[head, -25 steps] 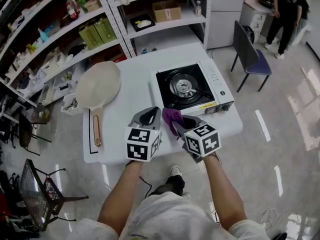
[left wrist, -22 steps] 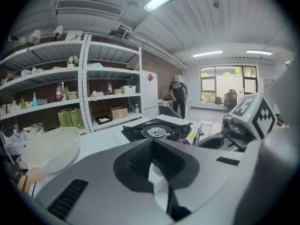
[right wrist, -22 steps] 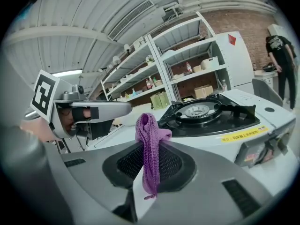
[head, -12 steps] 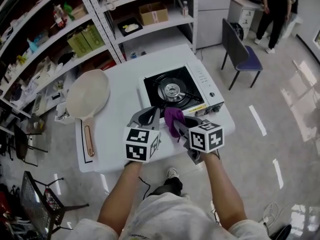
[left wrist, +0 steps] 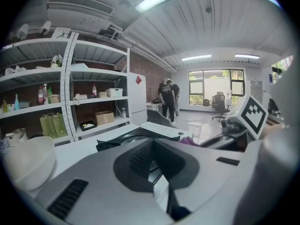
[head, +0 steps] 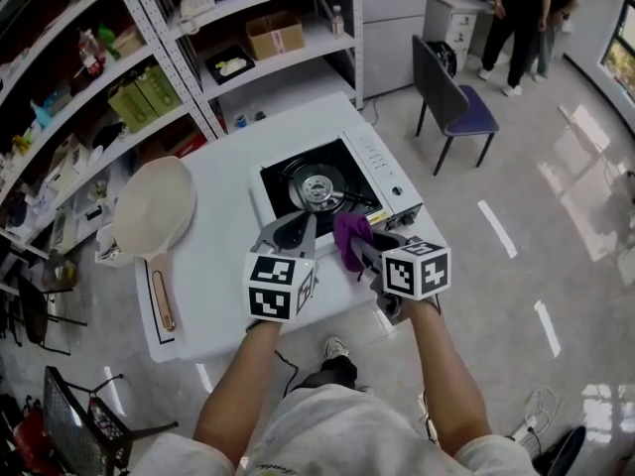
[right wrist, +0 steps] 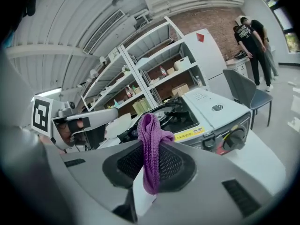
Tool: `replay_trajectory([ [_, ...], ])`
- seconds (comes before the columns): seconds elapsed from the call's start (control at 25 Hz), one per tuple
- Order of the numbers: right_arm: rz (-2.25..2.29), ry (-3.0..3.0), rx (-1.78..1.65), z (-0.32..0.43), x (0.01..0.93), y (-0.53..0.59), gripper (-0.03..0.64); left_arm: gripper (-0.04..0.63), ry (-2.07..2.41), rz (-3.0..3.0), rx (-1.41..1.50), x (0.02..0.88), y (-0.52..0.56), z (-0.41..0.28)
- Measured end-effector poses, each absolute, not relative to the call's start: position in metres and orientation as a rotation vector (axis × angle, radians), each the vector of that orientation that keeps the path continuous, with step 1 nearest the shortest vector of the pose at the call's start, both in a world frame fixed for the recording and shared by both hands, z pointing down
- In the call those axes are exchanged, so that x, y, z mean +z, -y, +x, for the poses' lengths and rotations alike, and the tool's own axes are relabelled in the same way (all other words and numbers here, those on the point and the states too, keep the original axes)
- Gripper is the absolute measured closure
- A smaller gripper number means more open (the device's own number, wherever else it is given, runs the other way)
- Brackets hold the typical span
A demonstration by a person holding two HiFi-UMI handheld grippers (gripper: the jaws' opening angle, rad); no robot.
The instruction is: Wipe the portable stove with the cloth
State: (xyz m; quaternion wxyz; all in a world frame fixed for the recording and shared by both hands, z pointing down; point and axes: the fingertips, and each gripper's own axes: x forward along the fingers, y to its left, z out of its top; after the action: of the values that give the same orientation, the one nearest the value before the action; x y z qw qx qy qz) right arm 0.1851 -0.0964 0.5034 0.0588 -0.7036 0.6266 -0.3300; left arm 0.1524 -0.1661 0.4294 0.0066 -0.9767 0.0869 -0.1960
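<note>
The portable stove (head: 332, 188), white with a black top and a round burner, stands on the far right part of the white table (head: 218, 266). My right gripper (head: 363, 248) is shut on a purple cloth (head: 349, 237) and hangs just in front of the stove's near edge. In the right gripper view the cloth (right wrist: 150, 144) droops between the jaws, with the stove (right wrist: 206, 111) and its knob close ahead. My left gripper (head: 294, 230) is beside it, jaws together and holding nothing. In the left gripper view the stove (left wrist: 159, 129) lies just past the jaws.
A cream frying pan (head: 151, 209) with a wooden handle lies on the table's left side. Metal shelves (head: 198, 58) full of boxes stand behind the table. A blue chair (head: 451, 107) is at the right, and people (head: 521, 13) stand farther back.
The head view has swung, so the table and stove sit lower and further left in the frame. Both grippers now hang closer to the stove's near edge, the cloth still held.
</note>
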Motion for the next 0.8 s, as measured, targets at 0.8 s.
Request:
replay_trajectory([
  [0.8,-2.256,-1.668,-1.051,0.243,0.501,0.049,0.557,0.591,-0.054,-3.085,-0.56,0.417,0.152,0.202],
])
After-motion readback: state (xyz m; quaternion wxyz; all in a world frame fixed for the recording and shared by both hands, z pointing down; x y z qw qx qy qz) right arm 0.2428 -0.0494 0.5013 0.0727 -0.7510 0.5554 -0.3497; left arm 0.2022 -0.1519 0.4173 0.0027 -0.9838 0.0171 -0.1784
